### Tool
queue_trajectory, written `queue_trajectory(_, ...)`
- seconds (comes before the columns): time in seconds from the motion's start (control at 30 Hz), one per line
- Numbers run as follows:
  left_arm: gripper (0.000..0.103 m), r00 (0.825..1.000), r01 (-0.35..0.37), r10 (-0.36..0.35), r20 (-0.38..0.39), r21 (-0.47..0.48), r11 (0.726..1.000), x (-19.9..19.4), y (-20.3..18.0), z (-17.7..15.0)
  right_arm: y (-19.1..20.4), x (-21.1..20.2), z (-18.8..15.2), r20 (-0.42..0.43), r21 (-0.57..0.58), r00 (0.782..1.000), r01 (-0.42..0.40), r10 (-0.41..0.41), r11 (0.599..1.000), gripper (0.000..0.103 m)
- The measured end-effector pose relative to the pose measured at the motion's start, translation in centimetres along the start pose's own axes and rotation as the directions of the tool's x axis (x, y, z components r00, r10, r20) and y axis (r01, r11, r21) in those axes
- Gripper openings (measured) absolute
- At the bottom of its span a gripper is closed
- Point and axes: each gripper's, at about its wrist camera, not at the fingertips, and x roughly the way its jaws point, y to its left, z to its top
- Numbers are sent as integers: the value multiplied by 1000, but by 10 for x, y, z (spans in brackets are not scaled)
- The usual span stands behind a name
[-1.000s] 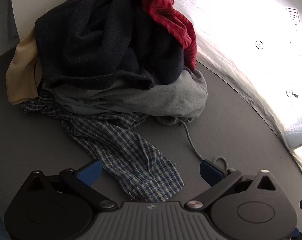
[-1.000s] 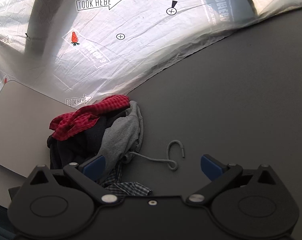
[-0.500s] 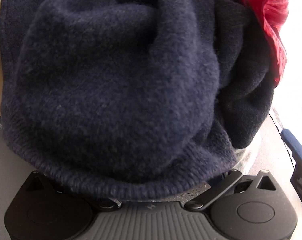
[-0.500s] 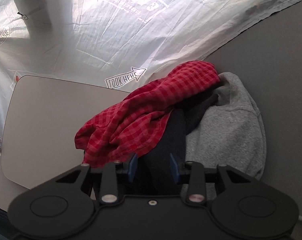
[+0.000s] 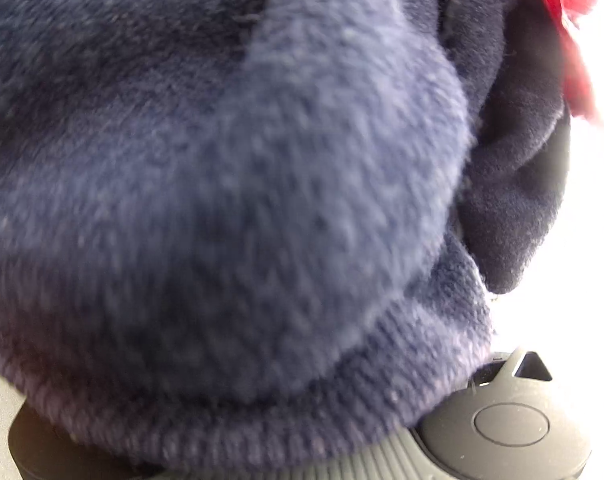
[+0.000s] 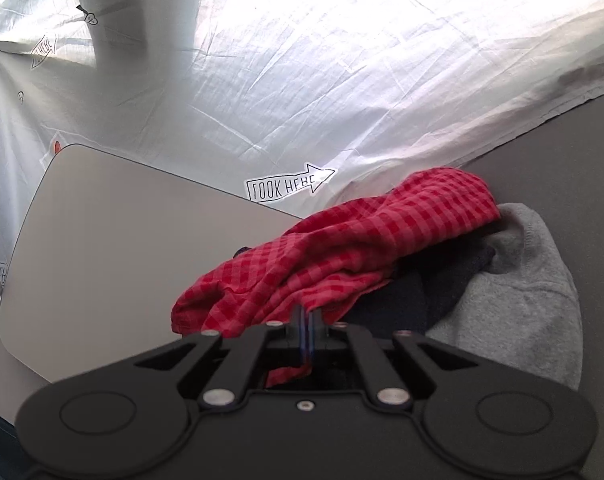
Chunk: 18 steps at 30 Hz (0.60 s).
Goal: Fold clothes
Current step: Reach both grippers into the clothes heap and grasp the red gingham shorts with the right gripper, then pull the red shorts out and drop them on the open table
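A pile of clothes lies on the dark grey table. In the left wrist view a navy knit sweater (image 5: 242,200) fills almost the whole frame and covers my left gripper's fingers, so they are hidden. A strip of red fabric (image 5: 570,20) shows at the top right. In the right wrist view my right gripper (image 6: 305,330) is shut on the edge of the red checked shirt (image 6: 362,240), which lies on top of the pile. The navy sweater (image 6: 406,300) and a grey sweatshirt (image 6: 518,300) lie under and to the right of it.
A pale grey board (image 6: 122,248) lies left of the pile. A white crinkled sheet (image 6: 302,80) with carrot and arrow prints hangs behind. The dark grey table (image 6: 562,152) stretches away to the right.
Both grippers have moved into the pile. The left one has pushed further into the navy sweater. The right gripper's jaws have gone from wide open to shut on the red checked shirt.
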Motion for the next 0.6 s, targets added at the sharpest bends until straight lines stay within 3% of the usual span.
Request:
queue_trajectory(0.2, 103, 997, -28, 25, 67, 53, 998, -27, -19, -16, 24, -104, -6, 130, -217, 988, 113, -86, 970, 2)
queue_trajectory(0.3, 103, 998, 1, -6, 70, 70, 998, -47, -33, -31, 14, -180, -17, 211, -200, 969, 173, -130, 964, 1)
queue_trajectory(0.37, 103, 997, 22, -29, 76, 92, 996, -62, -43, -45, 3, -235, -30, 270, -183, 943, 249, -195, 951, 1)
queue_trajectory(0.5, 103, 992, 43, -63, 113, 171, 984, -98, -72, -89, -24, -347, -68, 376, -116, 858, 420, -351, 900, 1)
queue_trajectory(0.6, 103, 985, 70, -103, 140, 218, 973, -129, -83, -144, -53, -457, -102, 451, -31, 735, 580, -506, 814, 1)
